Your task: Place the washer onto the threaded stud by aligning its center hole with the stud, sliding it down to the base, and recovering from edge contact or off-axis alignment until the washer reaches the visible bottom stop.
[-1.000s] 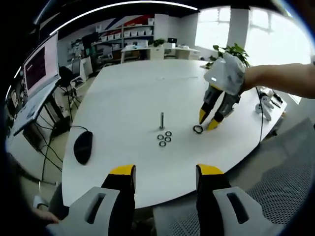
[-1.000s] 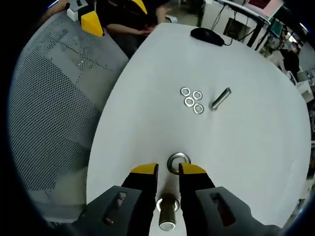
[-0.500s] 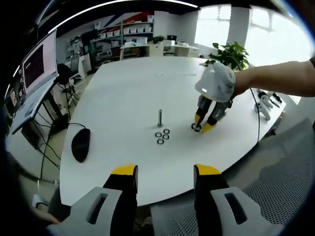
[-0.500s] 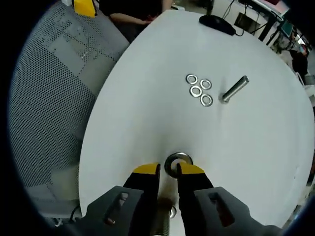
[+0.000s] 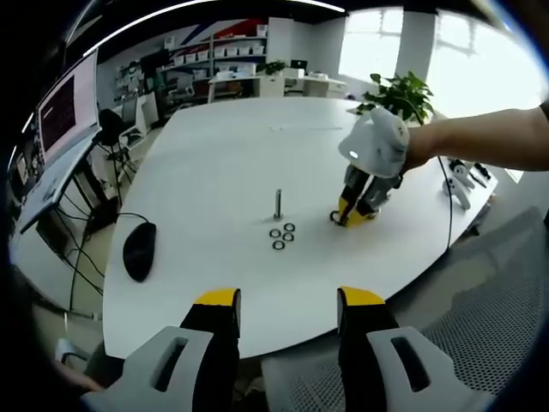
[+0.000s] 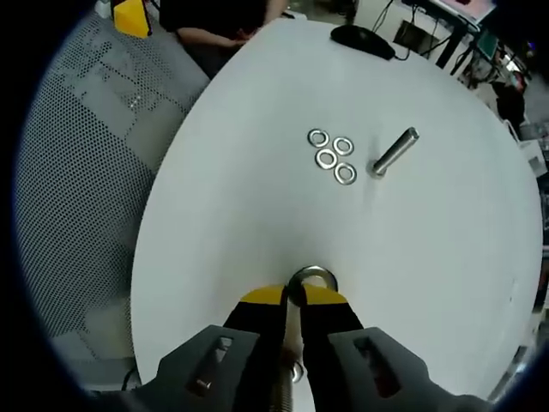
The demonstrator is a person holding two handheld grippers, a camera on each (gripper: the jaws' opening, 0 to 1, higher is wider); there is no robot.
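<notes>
A steel washer [image 6: 314, 270] lies on the white table [image 6: 249, 215], its near edge pinched between the yellow tips of my right gripper [image 6: 294, 298], which is shut on it. The threaded stud [image 6: 395, 152] stands upright further out, with several loose washers [image 6: 330, 157] clustered beside it. In the left gripper view, the right gripper [image 5: 346, 215] touches down on the table to the right of the stud [image 5: 278, 204] and the loose washers [image 5: 281, 235]. My left gripper [image 5: 287, 300] hangs open off the table's near edge, holding nothing.
A black mouse [image 5: 137, 251] with its cable lies at the table's left side. A grey mesh chair [image 6: 77, 172] sits close to the table edge. Desks, monitors [image 5: 64, 112] and a plant [image 5: 407, 87] surround the table.
My right gripper's jaws have closed from a small gap onto the washer's edge. The left gripper stays open and nearly still.
</notes>
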